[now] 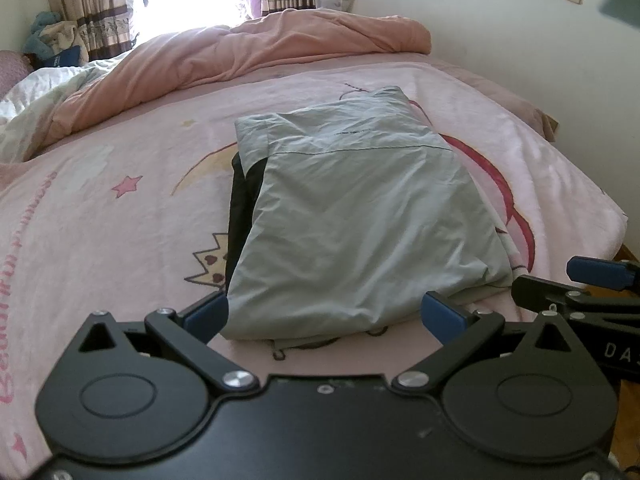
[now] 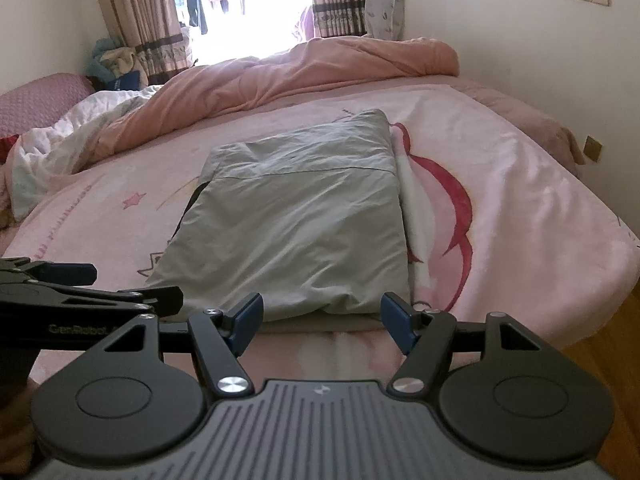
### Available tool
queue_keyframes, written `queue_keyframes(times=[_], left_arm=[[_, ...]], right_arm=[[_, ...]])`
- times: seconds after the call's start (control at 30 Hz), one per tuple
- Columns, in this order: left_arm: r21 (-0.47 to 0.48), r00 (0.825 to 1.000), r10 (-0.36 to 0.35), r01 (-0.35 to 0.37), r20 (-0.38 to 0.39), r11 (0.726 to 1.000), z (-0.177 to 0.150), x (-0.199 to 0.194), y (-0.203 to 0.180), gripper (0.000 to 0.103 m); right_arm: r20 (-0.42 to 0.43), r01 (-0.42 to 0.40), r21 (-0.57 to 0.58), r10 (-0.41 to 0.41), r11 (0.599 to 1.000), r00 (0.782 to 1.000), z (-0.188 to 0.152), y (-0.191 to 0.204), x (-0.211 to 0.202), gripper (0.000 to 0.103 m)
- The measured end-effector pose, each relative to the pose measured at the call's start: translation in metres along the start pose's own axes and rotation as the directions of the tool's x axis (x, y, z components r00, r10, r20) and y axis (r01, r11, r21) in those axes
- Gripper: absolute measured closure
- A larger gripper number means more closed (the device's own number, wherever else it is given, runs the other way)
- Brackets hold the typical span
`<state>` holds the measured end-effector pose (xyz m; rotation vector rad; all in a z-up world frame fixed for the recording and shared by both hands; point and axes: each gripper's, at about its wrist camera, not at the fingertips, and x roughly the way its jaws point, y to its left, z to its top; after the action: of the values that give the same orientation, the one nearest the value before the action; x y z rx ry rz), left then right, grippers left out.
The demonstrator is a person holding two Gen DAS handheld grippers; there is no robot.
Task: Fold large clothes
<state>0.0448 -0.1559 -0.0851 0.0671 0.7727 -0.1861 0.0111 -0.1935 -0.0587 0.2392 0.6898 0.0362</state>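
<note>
Left wrist view: the left tool (image 1: 324,314) hangs released, jaws spread, the folded grey garment (image 1: 356,216) at 12 o'clock on the bed (image 1: 100,220) — apparently finished.

Right wrist view: the right tool (image 2: 322,320) likewise released, empty — garment at 12 o'clock.

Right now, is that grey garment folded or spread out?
Folded: the grey garment lies as a compact rectangle with layered edges on the pink blanket.

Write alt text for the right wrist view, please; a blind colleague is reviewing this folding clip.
A pale grey garment, folded into a neat rectangle, lies on a pink printed blanket just ahead of the open, empty right gripper. The left gripper reaches in from the left edge. Behind, a rumpled peach duvet lies before a bright curtained window.
</note>
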Motion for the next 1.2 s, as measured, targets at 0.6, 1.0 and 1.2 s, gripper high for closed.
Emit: queue_keyframes(times=[0.6, 1.0, 1.2], left_arm=[[-0.007, 1.000, 0.019, -0.019, -0.019, 1.000, 0.000, 0.006, 0.005, 0.000], [-0.026, 1.000, 0.001, -0.002, -0.022, 1.000, -0.003, 0.004, 0.015, 0.000], [-0.005, 1.000, 0.023, -0.023, -0.005, 1.000, -0.005, 0.004, 0.011, 0.000]], right_arm=[[-0.022, 0.020, -0.016, -0.020, 1.000, 1.000, -0.002, 0.003, 0.003, 0.023], [-0.007, 0.038, -0.013, -0.038, 0.999, 0.999, -0.004, 0.009, 0.001, 0.023], [-0.018, 0.037, -0.011, -0.037, 0.999, 0.999, -0.006, 0.009, 0.005, 0.023]])
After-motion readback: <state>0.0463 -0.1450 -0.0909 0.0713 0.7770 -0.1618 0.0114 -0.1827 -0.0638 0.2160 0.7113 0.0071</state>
